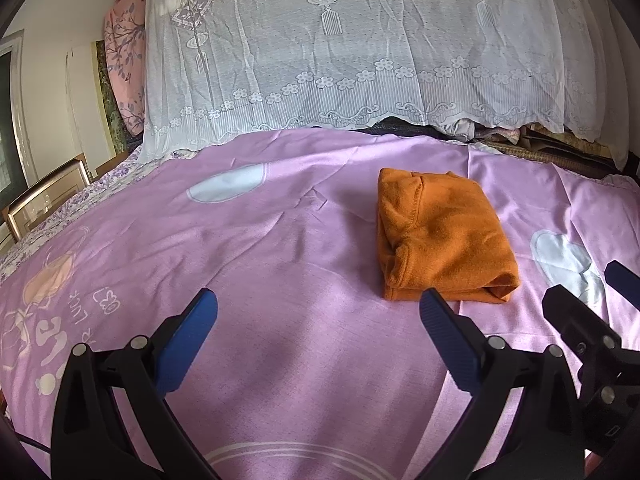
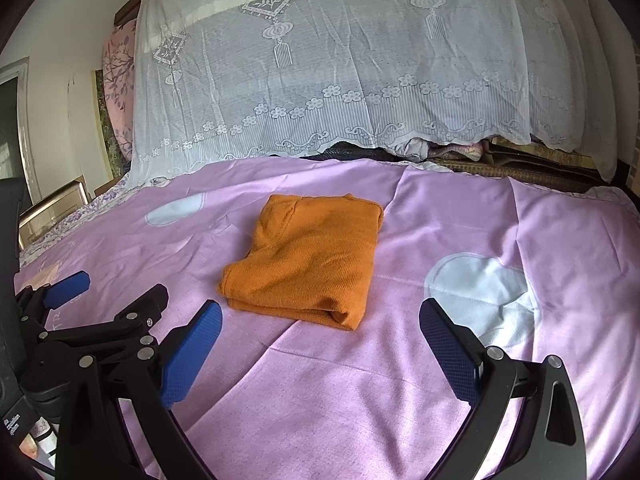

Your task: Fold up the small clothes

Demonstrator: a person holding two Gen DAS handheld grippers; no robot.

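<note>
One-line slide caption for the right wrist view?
Right gripper open and empty above the pink bedsheet, folded orange garment lying just ahead.

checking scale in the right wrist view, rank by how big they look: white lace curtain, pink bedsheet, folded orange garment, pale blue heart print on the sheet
1-2. Pink bedsheet and white lace curtain: alike, fisheye nearness leaves it unsure.
3. Folded orange knit garment.
4. Pale blue heart print, slightly smaller.
</note>
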